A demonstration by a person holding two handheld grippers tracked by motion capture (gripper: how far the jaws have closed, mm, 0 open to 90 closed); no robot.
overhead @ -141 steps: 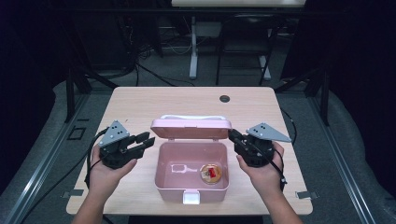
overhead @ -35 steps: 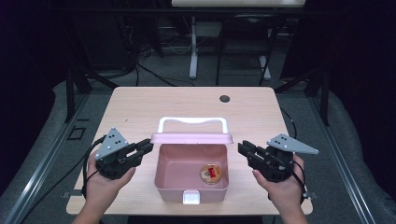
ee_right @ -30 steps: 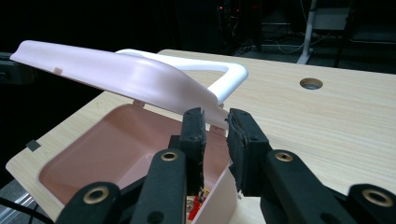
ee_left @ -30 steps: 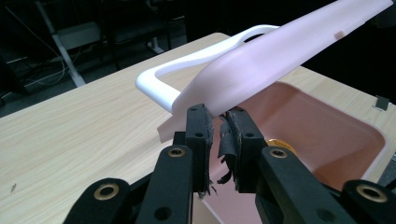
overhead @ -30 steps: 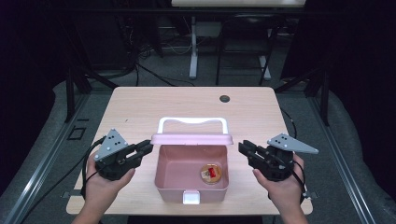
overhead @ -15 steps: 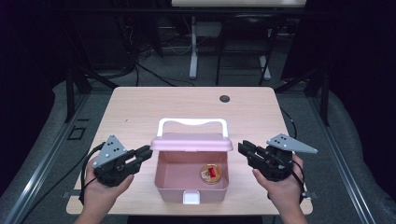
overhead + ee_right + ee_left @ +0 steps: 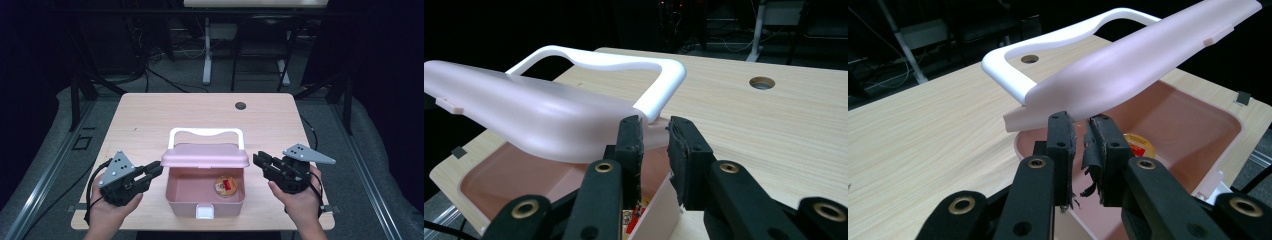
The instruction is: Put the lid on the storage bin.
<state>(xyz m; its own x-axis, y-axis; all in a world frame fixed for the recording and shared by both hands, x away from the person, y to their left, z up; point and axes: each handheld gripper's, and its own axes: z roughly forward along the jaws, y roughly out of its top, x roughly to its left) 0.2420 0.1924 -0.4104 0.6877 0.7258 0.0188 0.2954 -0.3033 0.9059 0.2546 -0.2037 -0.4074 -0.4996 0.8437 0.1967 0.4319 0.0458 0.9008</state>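
Pale pink plastic box (image 7: 205,192), rounded-rectangular, white latch at front: near edge of table, centre, between both hands. Pink hinged lid (image 7: 205,156) with white loop handle (image 7: 206,134) now about halfway down, hanging over back half of box; a second ago stood near upright at 12 o'clock side. Judged: closing in progress, lid not yet seated, latch (image 7: 204,212) not engaged.

Inside, toward 3 o'clock: small round yellow-and-red item (image 7: 226,184), lying flat on box floor, low enough to clear the lid by the look of it.

Left tongs (image 7: 154,170) at 9 o'clock of box, tips just under lid's left edge; in left gripper view, jaws nearly together, narrow gap, nothing pinched, frayed pad lining between. Touching lid or just below it: cannot tell.

Right tongs (image 7: 258,160) at 3 o'clock, tips just beside lid's right corner; jaws slightly parted, empty. Contact with lid: cannot tell.

Light wood-grain table (image 7: 150,120) otherwise bare; round cable hole (image 7: 241,105) at 1 o'clock, well apart. Nothing between lid and rim except both tips close to the closing path; tips could get caught if not drawn aside.
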